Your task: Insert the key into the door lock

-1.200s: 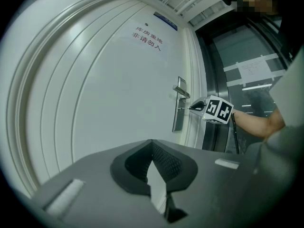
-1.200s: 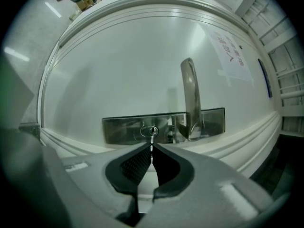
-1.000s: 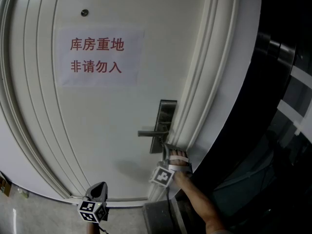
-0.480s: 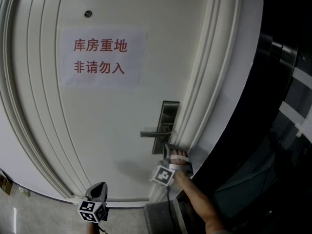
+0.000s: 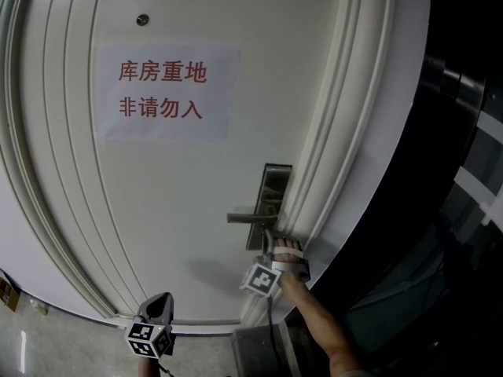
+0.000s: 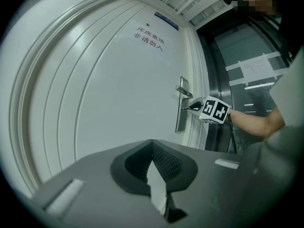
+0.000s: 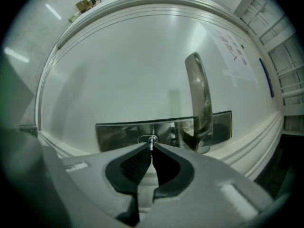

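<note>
Right gripper [image 7: 152, 147] held level, pointing straight at the lock plate [image 5: 273, 203], tips at the plate's lower end, below the lever handle [image 5: 250, 217]. Jaws pressed together, pinching the key [image 7: 151, 141]. The key's metal tip sits at the oval keyhole in the plate; how deep it has gone in can't be told. The bare forearm [image 5: 318, 324] comes up from below the plate, and the marker cube [image 5: 262, 280] is just under the plate.

Left gripper [image 6: 152, 143] also level, well apart from the lock plate, low and to the plate's left in the head view. Its jaws are together with nothing between them, facing the door [image 5: 181, 210].

Edges: the ribbed door frame moulding [image 5: 330, 132] runs just beside the plate's right edge, so the right gripper works close against it. The lever handle sticks out left from the plate, just above the gripper tips. Plain flat door face lies left of the plate.

Surroundings: white door with raised panel lines. A paper sign [image 5: 165, 93] with red characters is above and left of the plate, and a small round fitting [image 5: 142, 20] is higher up. Dark glass panelling [image 5: 464, 210] is beyond the moulding, right of the plate. A strip of pale floor [image 5: 47, 336] is far lower left of the plate.
</note>
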